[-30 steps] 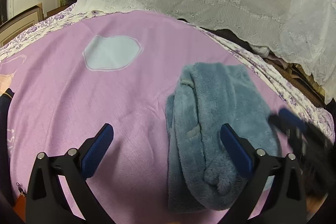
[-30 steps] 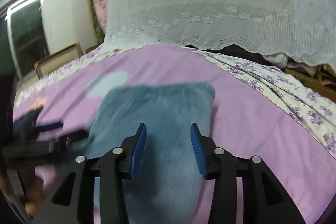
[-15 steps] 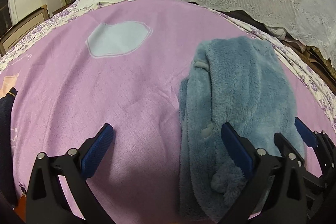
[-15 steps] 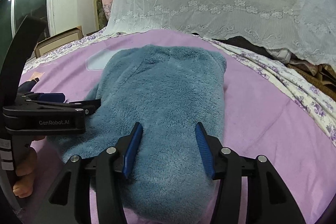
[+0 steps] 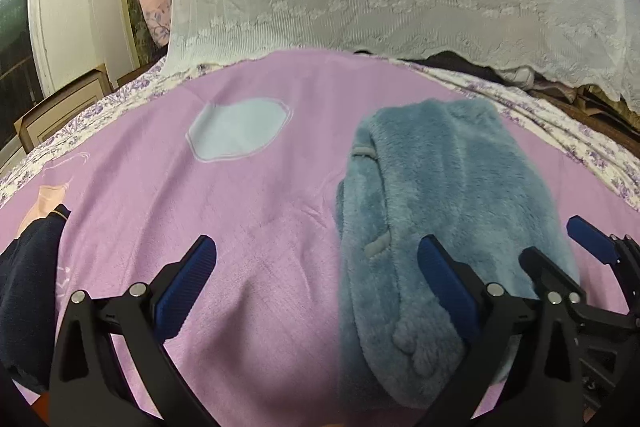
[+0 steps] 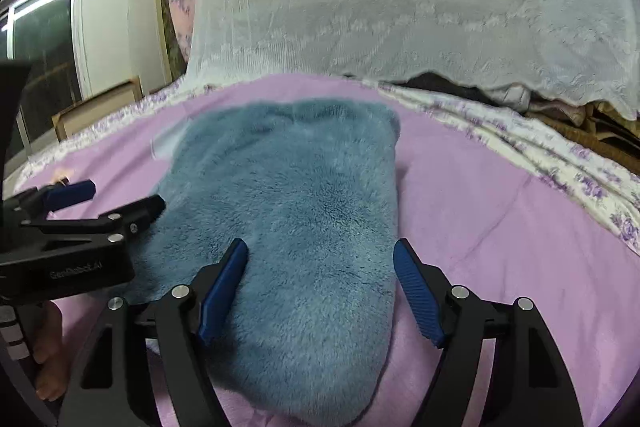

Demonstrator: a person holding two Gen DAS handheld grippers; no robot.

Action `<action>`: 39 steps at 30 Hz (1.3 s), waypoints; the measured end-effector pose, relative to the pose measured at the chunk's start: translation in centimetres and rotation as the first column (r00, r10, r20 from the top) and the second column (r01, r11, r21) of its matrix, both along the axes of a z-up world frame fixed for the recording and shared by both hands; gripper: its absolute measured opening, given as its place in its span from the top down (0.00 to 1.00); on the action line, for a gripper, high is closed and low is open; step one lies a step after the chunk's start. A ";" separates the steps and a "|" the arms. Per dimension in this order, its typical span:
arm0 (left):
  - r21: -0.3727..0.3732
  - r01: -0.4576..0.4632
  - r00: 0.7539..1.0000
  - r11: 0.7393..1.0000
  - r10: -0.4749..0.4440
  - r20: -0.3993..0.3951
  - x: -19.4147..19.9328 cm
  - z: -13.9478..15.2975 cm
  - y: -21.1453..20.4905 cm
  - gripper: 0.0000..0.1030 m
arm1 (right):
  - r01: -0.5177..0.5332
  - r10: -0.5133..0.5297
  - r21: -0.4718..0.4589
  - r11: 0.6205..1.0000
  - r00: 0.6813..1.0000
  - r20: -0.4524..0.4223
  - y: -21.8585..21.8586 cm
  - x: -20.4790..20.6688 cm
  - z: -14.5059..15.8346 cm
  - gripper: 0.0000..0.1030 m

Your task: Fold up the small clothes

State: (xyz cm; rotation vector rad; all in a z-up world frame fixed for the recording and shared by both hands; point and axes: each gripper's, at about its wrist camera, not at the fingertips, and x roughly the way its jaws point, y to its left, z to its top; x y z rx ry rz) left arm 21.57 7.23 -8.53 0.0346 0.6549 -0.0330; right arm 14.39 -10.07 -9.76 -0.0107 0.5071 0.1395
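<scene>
- Our right gripper (image 6: pixel 320 291) jaws are opening, letting go of the fleece (image 6: pixel 288 227), now lying folded on the bed (image 6: pixel 500 227).
- Left gripper (image 5: pixel 316 283) jaws gape, empty; that fold looks done.

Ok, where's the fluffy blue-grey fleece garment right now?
The fluffy blue-grey fleece garment lies folded on the pink blanket, right of its pale blue patch in the left wrist view.

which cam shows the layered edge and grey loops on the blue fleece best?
Left wrist. It looks along the blue fleece garment from its side, so the stacked fold edge and the grey loops show clearly. The right wrist view shows only the fleece's smooth top surface between the opening right claw; the loops are hidden there.
</scene>
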 end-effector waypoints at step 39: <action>-0.004 0.007 0.994 1.000 -0.007 0.108 -0.3 1.8 -1.0 0.04 | 0.022 -0.021 0.105 0.994 1.000 -0.010 -1.0 0.9 3.6 0.50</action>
